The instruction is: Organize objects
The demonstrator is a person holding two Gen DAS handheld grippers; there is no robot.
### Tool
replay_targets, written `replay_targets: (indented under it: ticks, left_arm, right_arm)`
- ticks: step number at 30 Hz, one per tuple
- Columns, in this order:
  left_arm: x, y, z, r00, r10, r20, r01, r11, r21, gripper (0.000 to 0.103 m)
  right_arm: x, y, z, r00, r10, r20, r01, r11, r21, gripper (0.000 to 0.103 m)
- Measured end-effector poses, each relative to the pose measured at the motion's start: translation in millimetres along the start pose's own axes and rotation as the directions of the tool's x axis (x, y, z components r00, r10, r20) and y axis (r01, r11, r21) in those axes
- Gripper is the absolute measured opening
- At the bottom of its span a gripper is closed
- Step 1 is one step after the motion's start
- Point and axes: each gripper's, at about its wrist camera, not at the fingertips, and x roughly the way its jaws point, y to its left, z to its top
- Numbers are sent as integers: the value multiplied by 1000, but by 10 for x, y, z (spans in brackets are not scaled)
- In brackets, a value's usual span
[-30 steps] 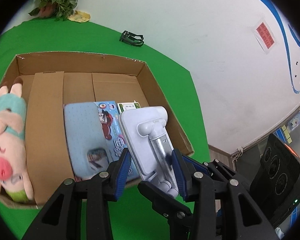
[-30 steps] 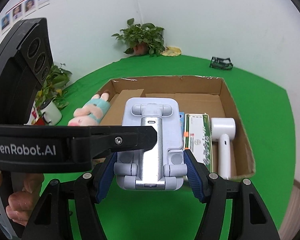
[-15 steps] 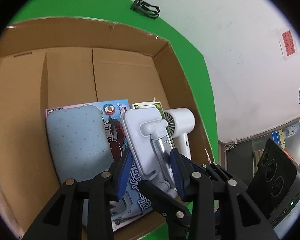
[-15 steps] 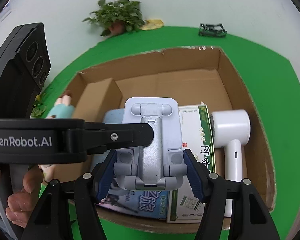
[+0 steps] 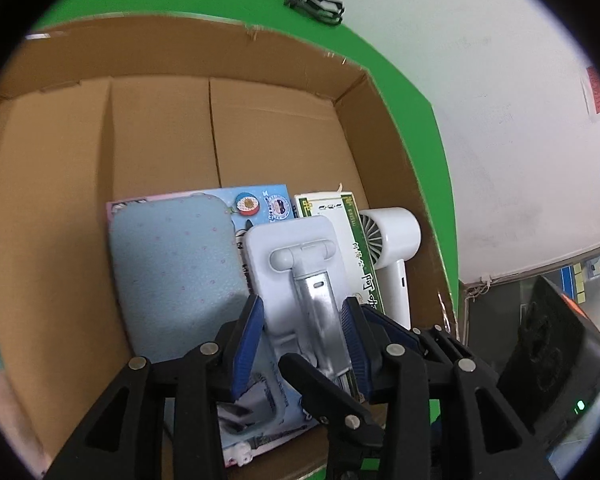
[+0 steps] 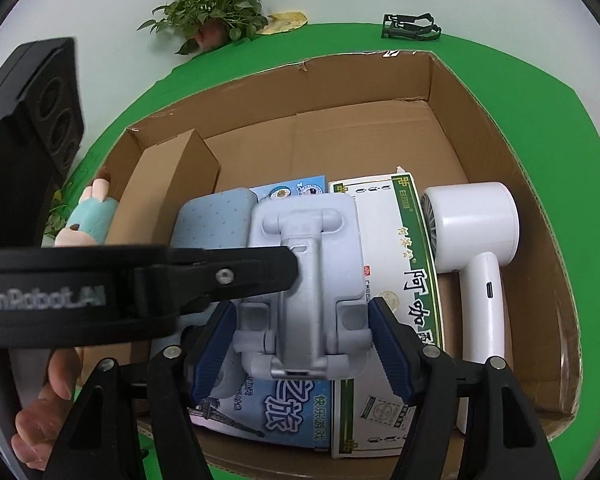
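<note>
Hovering over the cardboard box (image 6: 480, 128), we see both grippers at the pale folding stand (image 6: 306, 280). The left gripper (image 5: 306, 338) pinches the stand's metal arm, pads pressed on either side. The right gripper (image 6: 302, 350) is opening; the stand's base sits between its blue pads, a gap showing at each side. Inside the box, the stand is above the blue game pack (image 6: 284, 404), beside the green-edged carton (image 6: 396, 264); the white hair dryer (image 6: 474, 240) lies against the box's right wall.
</note>
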Motion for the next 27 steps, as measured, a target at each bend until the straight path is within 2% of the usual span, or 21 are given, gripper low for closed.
replay_targets:
  ticks: [2,4,5,6,7,8,9,10,11,12,13,14,15,17,20,21,23,27]
  left_arm:
    - [-215,-48,-93,997,30,65,-33,999,33,40]
    - [-507,-127,-236,982,90,163,-103,992,71,40]
    - [-682,-173,-331,964,130,230,-155,984,92,45]
    - [-882,-234,-463,930,185,318,-230,967,111,56]
    - [-1064,-277,-595,887,233,398,-301,946,117,65]
    - [-1237,-332,-754,825,280,490,-377,920,110,85]
    - [-1406,-383,-946,740,320,592,-452,888,85,93]
    - [-1514,-417,-1120,658,343,671,-504,862,54,95]
    - [-1601,-426,-1289,575,367,731,-552,834,15,103]
    - [-1658,-425,-1438,496,406,767,-600,799,-35,102]
    - [-1662,-421,-1544,453,431,781,-629,775,-63,102]
    - [-1635,-414,-1638,430,448,784,-649,757,-77,102]
    - [-1573,-390,-1729,420,465,779,-663,744,-87,102]
    - [-1400,-316,-1869,408,492,769,-675,730,-108,102]
    - [-1156,-161,-2000,393,528,753,-685,715,-144,102]
    - [-1033,-114,-1999,398,547,737,-687,710,-155,102]
    - [-883,-38,-1977,414,564,715,-684,711,-164,102]
    - [-653,87,-1935,448,574,685,-668,725,-170,102]
  right_arm:
    - [-34,-11,-22,1000,7,-4,-7,1000,-2,76]
    - [-149,-30,-65,999,14,32,-13,1000,-13,76]
    - [-228,-35,-90,998,17,60,-16,1000,-27,78]
    - [-318,-27,-126,995,22,95,-18,999,-49,85]
    - [-428,-4,-184,990,25,140,-14,996,-83,97]
    - [-547,29,-262,981,21,195,2,993,-117,103]
    - [-659,71,-349,967,11,256,28,989,-148,103]
    - [-747,115,-428,949,-13,315,71,982,-173,103]
    - [-862,188,-544,913,-56,404,145,970,-193,103]
    - [-925,223,-611,893,-60,446,166,965,-204,103]
    - [-988,266,-701,877,-27,479,151,963,-223,103]
    - [-1005,276,-735,876,-8,483,133,965,-225,103]
    - [-1006,287,-773,874,5,486,118,968,-223,103]
    - [-964,296,-883,860,-19,509,145,967,-209,103]
    - [-859,292,-1025,855,-51,516,173,966,-193,103]
    - [-803,298,-1073,849,-78,523,205,960,-188,103]
    - [-723,257,-1131,847,-86,525,213,959,-186,103]
    - [-565,125,-1138,868,-93,488,185,972,-143,103]
